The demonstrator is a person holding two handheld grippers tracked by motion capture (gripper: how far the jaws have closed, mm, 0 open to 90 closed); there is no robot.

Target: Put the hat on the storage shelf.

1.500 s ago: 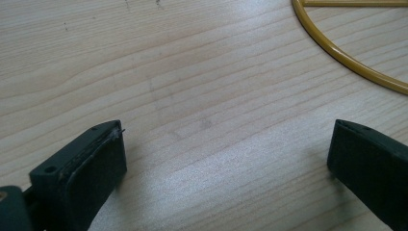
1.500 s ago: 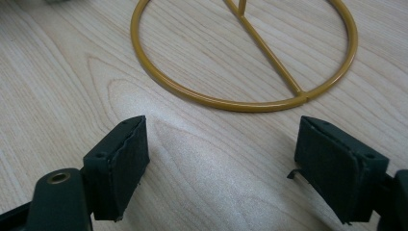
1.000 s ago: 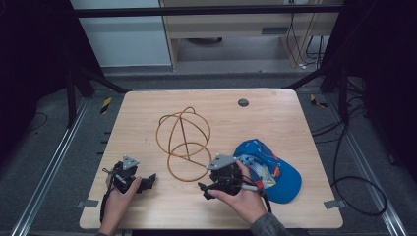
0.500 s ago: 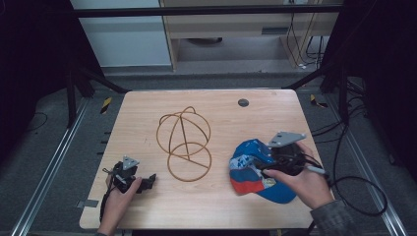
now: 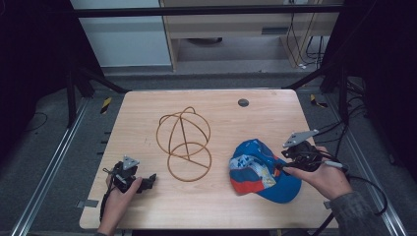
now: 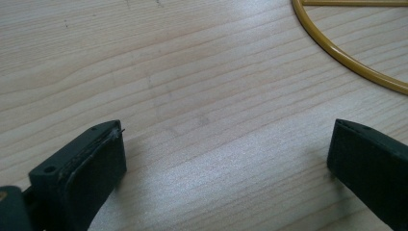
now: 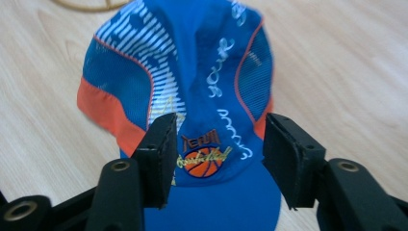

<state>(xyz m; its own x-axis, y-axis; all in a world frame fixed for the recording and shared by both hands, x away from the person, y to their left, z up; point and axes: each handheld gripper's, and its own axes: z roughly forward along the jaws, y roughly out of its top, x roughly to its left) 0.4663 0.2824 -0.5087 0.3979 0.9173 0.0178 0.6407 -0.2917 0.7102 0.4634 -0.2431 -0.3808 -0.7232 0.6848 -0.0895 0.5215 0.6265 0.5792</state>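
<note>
Right gripper (image 5: 282, 166) has swung from the middle of the bench (image 5: 147, 113), near the wire frame, across to the bench's right side and now sits over the baseball cap (image 5: 258, 169); left gripper (image 5: 147, 181) has stayed put at the near left corner

Right gripper: held in the person's right hand (image 5: 322, 177), pointing left toward the cap. Jaws have just been closing, now about half apart. In the right gripper view the two black jaws straddle the cap's crown (image 7: 202, 96) just above the basketball logo (image 7: 204, 161); front panel lies between them, but I cannot tell whether the pads press the fabric, looks like a gap either side

Cap: blue with orange side patches and white stripes, lying on the bench at the right, brim toward the near edge, well apart from the left gripper

Left gripper: in the left hand (image 5: 118, 201), resting low at the bench. Jaws wide apart in the left gripper view, nothing between them but bare wood (image 6: 207, 120)

Wire frame (image 5: 184, 142): yellow-brown rings forming a globe-like stand, mid-bench, between the two grippers, just left of the cap, not touching it. One ring's edge (image 6: 346, 57) shows at the upper right of the left gripper view
</note>
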